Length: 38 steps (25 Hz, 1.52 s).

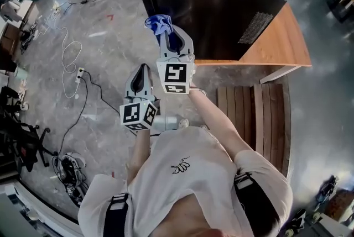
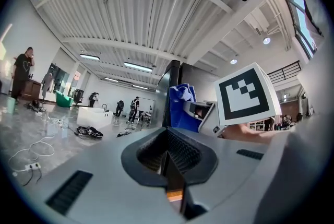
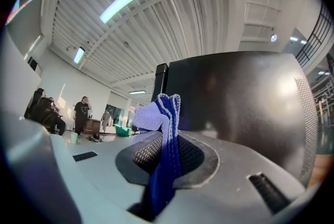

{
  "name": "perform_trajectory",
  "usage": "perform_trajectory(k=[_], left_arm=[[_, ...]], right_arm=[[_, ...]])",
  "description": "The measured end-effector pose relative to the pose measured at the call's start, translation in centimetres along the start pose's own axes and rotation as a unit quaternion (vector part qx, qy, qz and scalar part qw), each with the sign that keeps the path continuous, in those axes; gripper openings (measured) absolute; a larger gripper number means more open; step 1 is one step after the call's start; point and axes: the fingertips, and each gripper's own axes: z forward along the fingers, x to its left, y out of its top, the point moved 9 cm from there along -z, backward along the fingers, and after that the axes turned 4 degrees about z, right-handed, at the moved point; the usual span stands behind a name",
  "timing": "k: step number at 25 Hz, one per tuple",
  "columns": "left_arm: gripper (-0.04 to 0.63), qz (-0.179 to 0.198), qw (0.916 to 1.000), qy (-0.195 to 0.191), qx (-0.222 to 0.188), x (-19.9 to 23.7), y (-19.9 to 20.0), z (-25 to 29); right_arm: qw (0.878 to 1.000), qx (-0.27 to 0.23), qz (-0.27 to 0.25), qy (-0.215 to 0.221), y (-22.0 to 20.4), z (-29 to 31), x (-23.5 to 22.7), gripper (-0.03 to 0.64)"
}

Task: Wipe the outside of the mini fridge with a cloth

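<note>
The right gripper (image 1: 167, 31) was the one nearer the work. Its jaws were clamped on a blue cloth (image 1: 159, 22), and a loose bunch of that cloth stuck out past the tips. The mini fridge (image 1: 221, 4) stood on a wooden table (image 1: 282, 42), straight ahead on the far side and a little to the right. In the right gripper view the cloth (image 3: 165, 113) stood up against the fridge's dark near wall (image 3: 240, 97), close to that wall's left edge. Whether the cloth was already touching the wall could not be told; it looked just short of it.

The left gripper (image 1: 142, 68) hung nearer the person and further left, well apart from the fridge. Its jaws were pressed together with nothing between them, as the left gripper view (image 2: 168, 160) showed.

The near wall ran from left to right across the line of reach. A wipe would therefore likely need a short push away from the person to seat the cloth, then a sweep to the right along that wall.
</note>
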Motion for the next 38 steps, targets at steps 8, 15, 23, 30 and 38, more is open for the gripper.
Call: perform_trajectory(k=[8,15,23,30,38], left_arm=[[0.005,0.006,0.9999,-0.011,0.000,-1.6,0.3,0.1],[0.005,0.010,0.9998,-0.012,-0.010,-2.3,0.5,0.1],[0.005,0.014,0.9996,-0.020,-0.011,-3.3,0.6,0.0],[0.005,0.015,0.9995,-0.023,-0.019,-3.4,0.8,-0.1],[0.005,0.028,0.9991,-0.029,-0.016,-3.7,1.0,-0.2]], right_arm=[[0.998,-0.010,-0.015,-0.064,0.7,-2.8,-6.0,0.061],[0.992,-0.022,-0.037,-0.121,1.0,-5.1,-11.1,0.061],[0.980,-0.023,-0.048,-0.192,1.5,-7.5,-16.8,0.061],[0.965,-0.008,-0.061,-0.254,1.4,-9.0,-21.7,0.061],[0.956,-0.005,-0.048,-0.291,1.5,-10.1,-24.9,0.061]])
